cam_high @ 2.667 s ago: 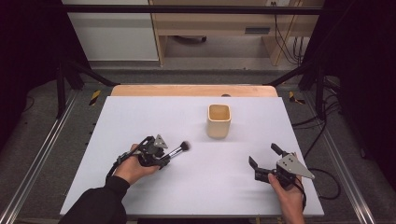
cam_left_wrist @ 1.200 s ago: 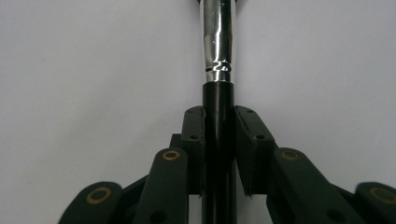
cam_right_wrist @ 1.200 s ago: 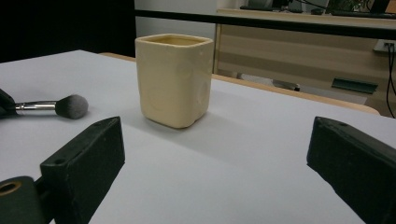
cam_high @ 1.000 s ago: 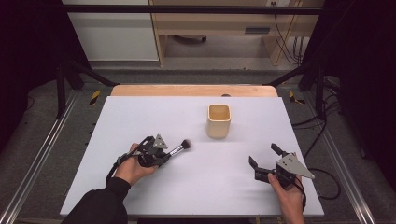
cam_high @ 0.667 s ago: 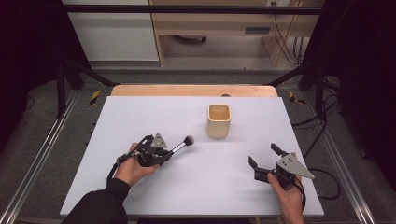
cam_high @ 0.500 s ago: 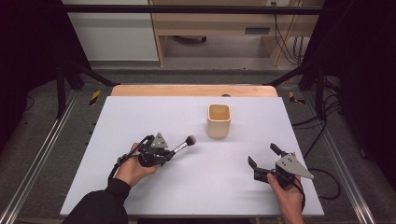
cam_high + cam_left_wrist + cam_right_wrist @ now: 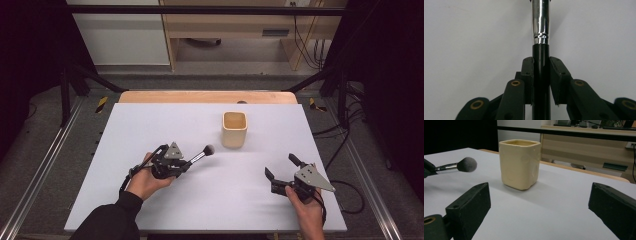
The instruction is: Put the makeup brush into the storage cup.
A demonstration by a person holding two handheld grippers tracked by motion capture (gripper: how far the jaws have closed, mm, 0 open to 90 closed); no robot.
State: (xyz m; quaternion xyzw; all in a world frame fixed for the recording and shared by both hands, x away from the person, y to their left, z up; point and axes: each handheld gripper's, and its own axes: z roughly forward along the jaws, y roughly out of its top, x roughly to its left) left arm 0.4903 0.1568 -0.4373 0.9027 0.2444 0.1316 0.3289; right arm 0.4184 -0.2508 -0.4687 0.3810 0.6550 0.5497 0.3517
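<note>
My left gripper [image 7: 186, 165] is clamped on the makeup brush [image 7: 199, 156] by its glossy black handle; a chrome ferrule leads to a rounded grey bristle head, raised off the white table [image 7: 150, 125], left of the cream square cup [image 7: 234, 129]. My right gripper [image 7: 282, 168] rests with jaws wide apart, holding nothing.

A white desk [image 7: 150, 125] with a bare wooden strip along its far edge. Grey floor around it, with metal rails [image 7: 45, 165] running along the left side. Beyond, a wooden bench [image 7: 235, 25] and black cables [image 7: 302, 45] hanging at the right.
</note>
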